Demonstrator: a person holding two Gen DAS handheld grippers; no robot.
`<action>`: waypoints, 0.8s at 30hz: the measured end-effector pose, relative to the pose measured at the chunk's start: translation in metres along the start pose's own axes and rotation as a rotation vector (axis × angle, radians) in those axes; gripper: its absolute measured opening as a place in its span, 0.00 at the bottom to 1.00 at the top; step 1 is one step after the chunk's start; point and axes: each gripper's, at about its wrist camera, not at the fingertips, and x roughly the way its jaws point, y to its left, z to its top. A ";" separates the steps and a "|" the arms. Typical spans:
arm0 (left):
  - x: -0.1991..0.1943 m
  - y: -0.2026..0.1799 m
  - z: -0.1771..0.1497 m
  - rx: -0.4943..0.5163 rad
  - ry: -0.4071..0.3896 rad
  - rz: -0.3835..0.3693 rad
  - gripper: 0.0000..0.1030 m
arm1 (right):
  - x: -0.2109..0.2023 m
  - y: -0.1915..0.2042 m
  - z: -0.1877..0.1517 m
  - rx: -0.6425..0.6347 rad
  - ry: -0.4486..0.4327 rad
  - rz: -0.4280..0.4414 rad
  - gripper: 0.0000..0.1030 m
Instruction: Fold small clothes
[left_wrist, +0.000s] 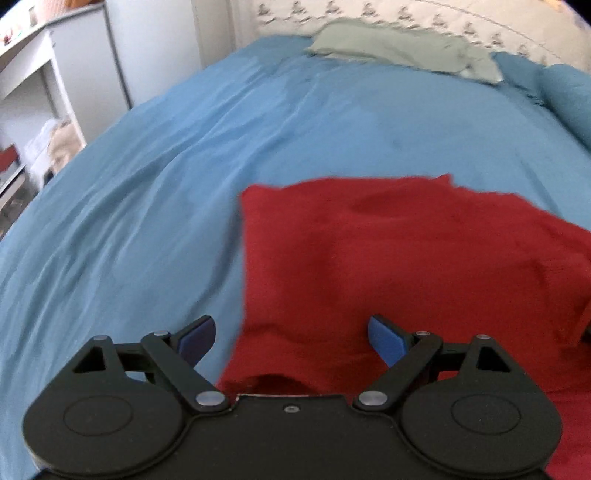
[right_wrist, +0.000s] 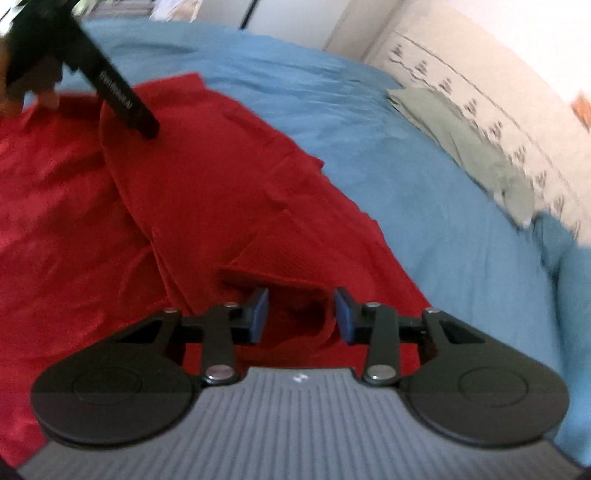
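While the red garment (left_wrist: 388, 266) lies spread on the blue bed sheet (left_wrist: 147, 206), it fills the lower right part of the left wrist view, and its left edge runs down the middle of that frame. At the bottom of this view the left gripper (left_wrist: 291, 341) has its jaws spread wide, with nothing between the blue pads (left_wrist: 384, 341); it hovers over the near edge of the cloth. From the right wrist view the same garment (right_wrist: 129, 221) covers the left and centre of the frame, with one layer folded over another. At the bottom centre, the right gripper (right_wrist: 300, 317) has its jaws parted, and a raised fold of the red cloth stands in the gap; I cannot tell if the pads touch it. At the upper left of this view the left gripper (right_wrist: 66, 70) appears, blurred. A grey-green pillow (left_wrist: 402, 50) lies at the top of the bed, against a patterned white cover (right_wrist: 480, 92).
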 end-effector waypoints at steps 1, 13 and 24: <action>0.004 0.004 0.000 -0.011 0.009 0.005 0.92 | 0.001 0.003 0.001 -0.024 -0.001 0.000 0.51; 0.004 0.025 -0.005 -0.021 0.007 0.034 0.92 | 0.007 0.030 0.009 -0.326 -0.019 -0.013 0.50; 0.003 0.024 -0.006 -0.016 0.008 0.033 0.92 | 0.007 0.005 0.014 -0.098 -0.004 0.029 0.18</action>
